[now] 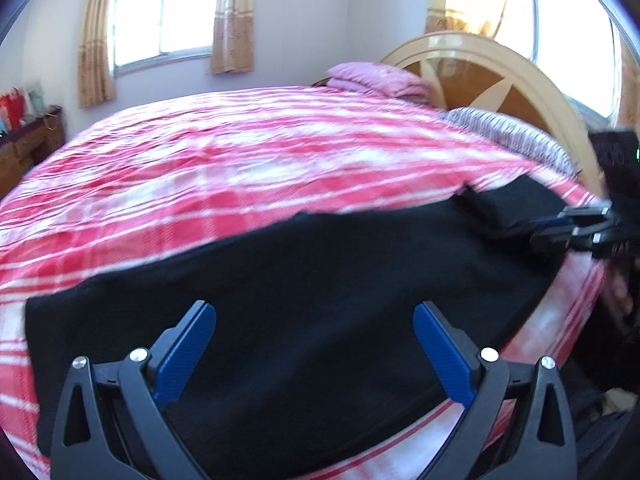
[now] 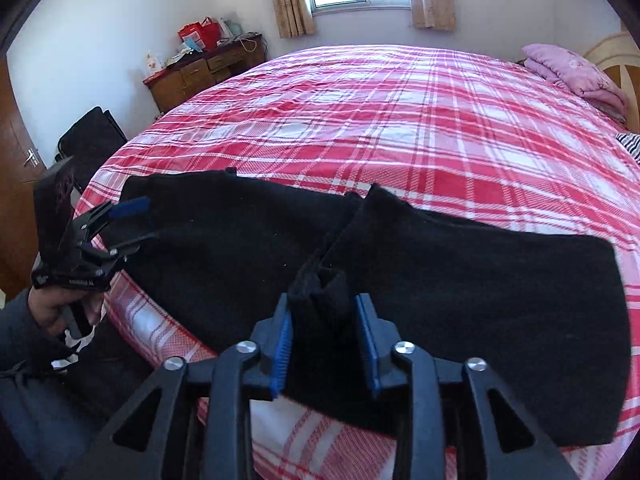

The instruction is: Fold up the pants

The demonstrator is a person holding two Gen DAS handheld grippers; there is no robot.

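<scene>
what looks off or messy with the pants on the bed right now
The black pants lie along the near edge of the plaid bed, but a bunched ridge of cloth stands up where the right gripper pinches it. The left gripper is open.

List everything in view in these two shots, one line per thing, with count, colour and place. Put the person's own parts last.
pants: one, black, spread along the near edge of the bed
bedsheet: one, red and white plaid, covering the bed
folded blanket: one, pink, far corner by the headboard
striped pillow: one, grey and white, by the headboard
headboard: one, tan wood, arched
dresser: one, brown, by the far wall, cluttered on top
windows: two, curtains beige
left gripper: open, above the pants
right gripper: shut on a bunched fold of pants
left hand: holding the left gripper's handle
</scene>
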